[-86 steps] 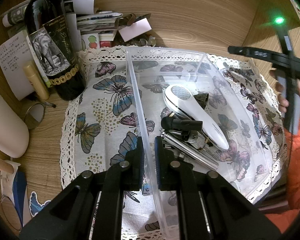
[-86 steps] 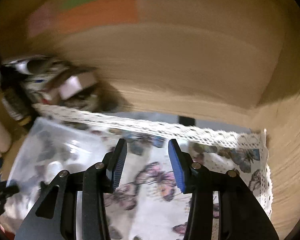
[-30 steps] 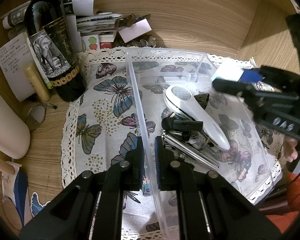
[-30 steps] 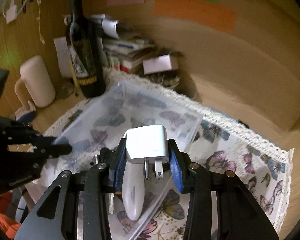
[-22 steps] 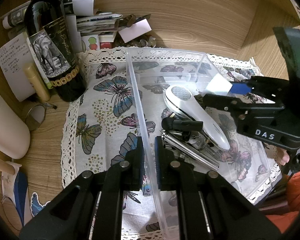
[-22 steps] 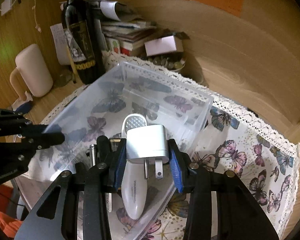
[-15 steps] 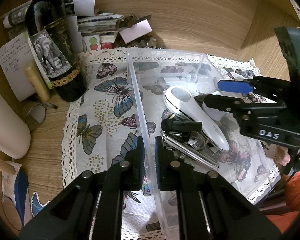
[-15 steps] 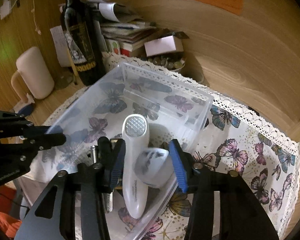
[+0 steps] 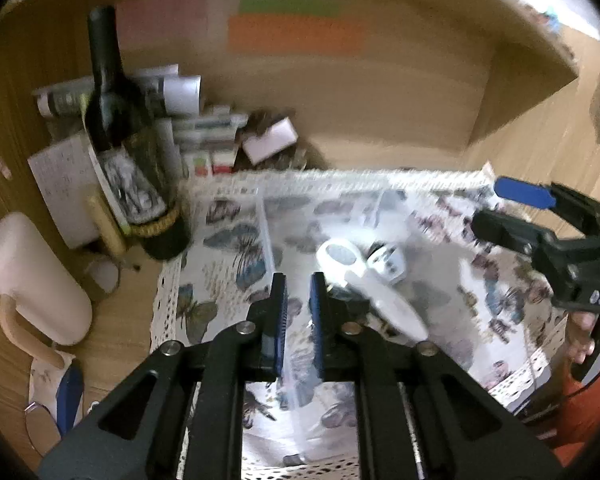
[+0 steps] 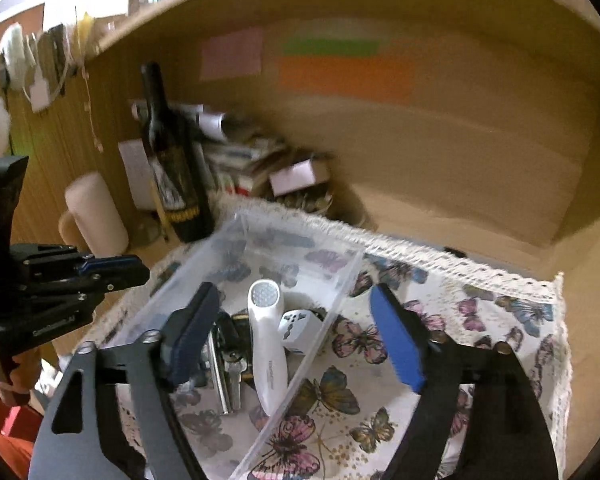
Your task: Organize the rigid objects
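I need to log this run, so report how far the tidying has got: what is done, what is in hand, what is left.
Done: the white plug adapter lies in the clear plastic bin beside the white handheld device and the keys. In hand: nothing; the right gripper stands wide, its jaws having just been opening, and the left gripper has just begun opening, its jaws no longer on the bin wall. Left: no loose item shows on the butterfly cloth.

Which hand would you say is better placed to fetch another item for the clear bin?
Right, probably: the right gripper has just opened wide, fingers empty, above the clear bin, where the white adapter lies. The left gripper, fingers only just parting, straddles the bin's side wall.
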{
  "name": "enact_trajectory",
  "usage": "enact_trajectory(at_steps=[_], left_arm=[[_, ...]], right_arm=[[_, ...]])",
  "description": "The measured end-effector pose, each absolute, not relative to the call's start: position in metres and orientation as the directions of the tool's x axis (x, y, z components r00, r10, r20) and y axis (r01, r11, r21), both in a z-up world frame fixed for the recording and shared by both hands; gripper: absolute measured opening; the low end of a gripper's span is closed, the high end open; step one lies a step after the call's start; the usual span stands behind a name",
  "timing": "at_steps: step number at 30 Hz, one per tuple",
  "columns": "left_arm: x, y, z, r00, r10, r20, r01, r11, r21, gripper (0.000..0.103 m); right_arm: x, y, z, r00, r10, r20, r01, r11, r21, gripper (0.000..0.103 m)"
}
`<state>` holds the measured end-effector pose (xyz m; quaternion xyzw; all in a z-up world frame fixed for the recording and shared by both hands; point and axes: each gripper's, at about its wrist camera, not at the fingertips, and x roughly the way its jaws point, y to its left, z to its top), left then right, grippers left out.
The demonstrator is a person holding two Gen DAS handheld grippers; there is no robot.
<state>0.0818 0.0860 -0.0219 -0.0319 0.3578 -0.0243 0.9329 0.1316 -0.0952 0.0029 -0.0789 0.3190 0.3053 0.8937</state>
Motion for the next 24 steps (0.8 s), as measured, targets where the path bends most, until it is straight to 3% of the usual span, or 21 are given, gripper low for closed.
enact_trajectory(at_steps=[4, 7, 13, 24], left_arm=[[0.064, 0.071, -0.002, 0.812, -0.065, -0.58, 0.033, 0.997, -0.066, 0.045], [0.049, 0.059, 0.009, 0.857, -0.056, -0.511, 0.036, 0.998, -0.05, 0.062], [0.022, 0.036, 0.019, 0.917, -0.026, -0.398, 0.021, 1.0, -0.017, 0.095], [-0.008, 0.019, 0.019, 0.945, -0.004, -0.326, -0.002, 1.0, -0.017, 0.1]], right_arm=[[0.112, -0.112, 0.015, 0.665, 0.488, -0.565, -0.565, 0.824, 0.047, 0.09], [0.099, -0.123, 0.019, 0.698, 0.484, -0.528, -0.541, 0.839, 0.055, 0.102], [0.071, -0.138, 0.021, 0.75, 0.463, -0.471, -0.512, 0.858, 0.029, 0.103], [0.045, -0.153, 0.019, 0.779, 0.459, -0.426, -0.489, 0.871, 0.043, 0.103]])
